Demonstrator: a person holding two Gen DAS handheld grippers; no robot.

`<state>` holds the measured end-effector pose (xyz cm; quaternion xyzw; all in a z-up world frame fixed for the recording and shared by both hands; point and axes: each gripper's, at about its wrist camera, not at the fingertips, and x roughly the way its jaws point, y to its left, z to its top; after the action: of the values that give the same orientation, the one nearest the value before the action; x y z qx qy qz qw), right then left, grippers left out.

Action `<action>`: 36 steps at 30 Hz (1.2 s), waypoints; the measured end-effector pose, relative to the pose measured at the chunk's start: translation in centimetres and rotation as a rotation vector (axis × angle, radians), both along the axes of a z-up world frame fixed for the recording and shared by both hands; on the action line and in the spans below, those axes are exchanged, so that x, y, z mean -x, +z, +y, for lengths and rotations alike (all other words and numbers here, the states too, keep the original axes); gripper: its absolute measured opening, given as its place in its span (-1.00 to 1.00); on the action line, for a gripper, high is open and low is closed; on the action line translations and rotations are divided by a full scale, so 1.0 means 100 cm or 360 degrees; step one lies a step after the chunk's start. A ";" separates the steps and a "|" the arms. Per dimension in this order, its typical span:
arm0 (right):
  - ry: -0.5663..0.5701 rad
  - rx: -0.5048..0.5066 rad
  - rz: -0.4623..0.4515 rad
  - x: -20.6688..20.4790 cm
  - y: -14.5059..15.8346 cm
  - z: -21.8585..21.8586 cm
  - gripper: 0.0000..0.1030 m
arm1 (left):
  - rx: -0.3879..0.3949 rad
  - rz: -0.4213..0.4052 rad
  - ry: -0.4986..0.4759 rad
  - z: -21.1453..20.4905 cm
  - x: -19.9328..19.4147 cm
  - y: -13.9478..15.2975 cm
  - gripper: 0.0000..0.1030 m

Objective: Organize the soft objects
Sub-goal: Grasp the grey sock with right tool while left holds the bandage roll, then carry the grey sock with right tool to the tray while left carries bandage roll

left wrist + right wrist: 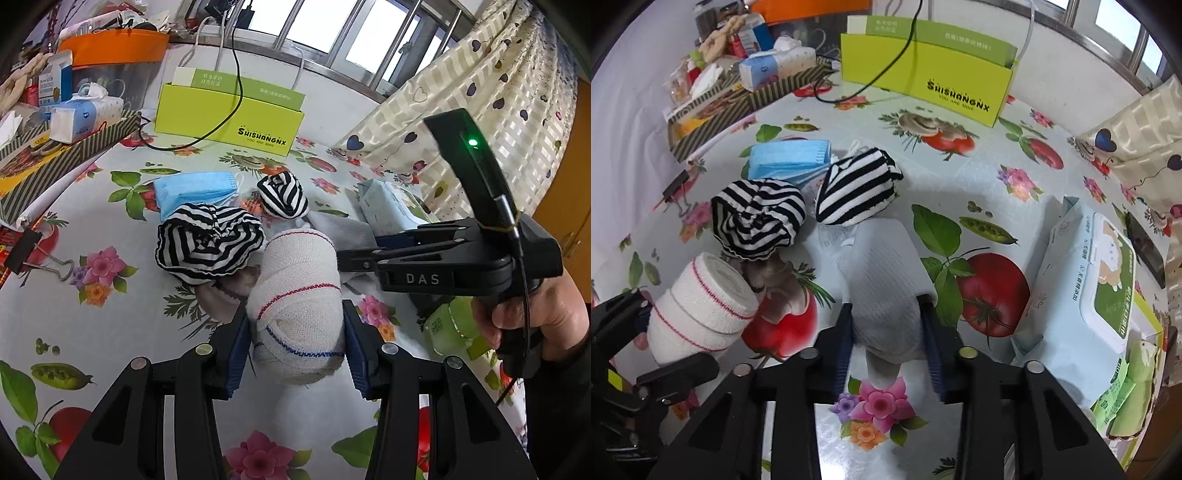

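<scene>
My left gripper (295, 321) is shut on a white bandage roll (299, 266) with red and blue stitched lines, its blue pads pressing both sides just above the flowered tablecloth. In the right wrist view, the right gripper (885, 306) is shut on a pale grey sock (879, 258) that lies flat on the cloth. Two black-and-white striped sock balls (759, 218) (857, 192) sit just beyond, with blue face masks (790, 157) behind them. A brownish cloth (779, 280) lies under the nearer striped ball. A hand holds the right gripper at the right of the left wrist view.
A wet-wipes pack (1086, 280) lies to the right. A lime-green box (923, 70) with a black cable (236, 74) over it stands at the back. A striped box (746, 99) of tissues and clutter fills the back left. A binder clip (26, 251) lies at the left.
</scene>
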<state>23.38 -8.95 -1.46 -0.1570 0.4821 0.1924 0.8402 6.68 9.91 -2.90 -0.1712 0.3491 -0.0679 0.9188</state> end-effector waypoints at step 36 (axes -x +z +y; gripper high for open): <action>-0.0021 -0.0506 -0.0354 0.135 0.061 -0.060 -0.54 | -0.0134 -0.0088 -0.0030 -0.045 0.030 0.041 -0.08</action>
<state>9.83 -14.95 4.59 -0.0396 0.3509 0.2419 0.9038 3.65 5.41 1.21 -0.1271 0.3278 -0.0665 0.9338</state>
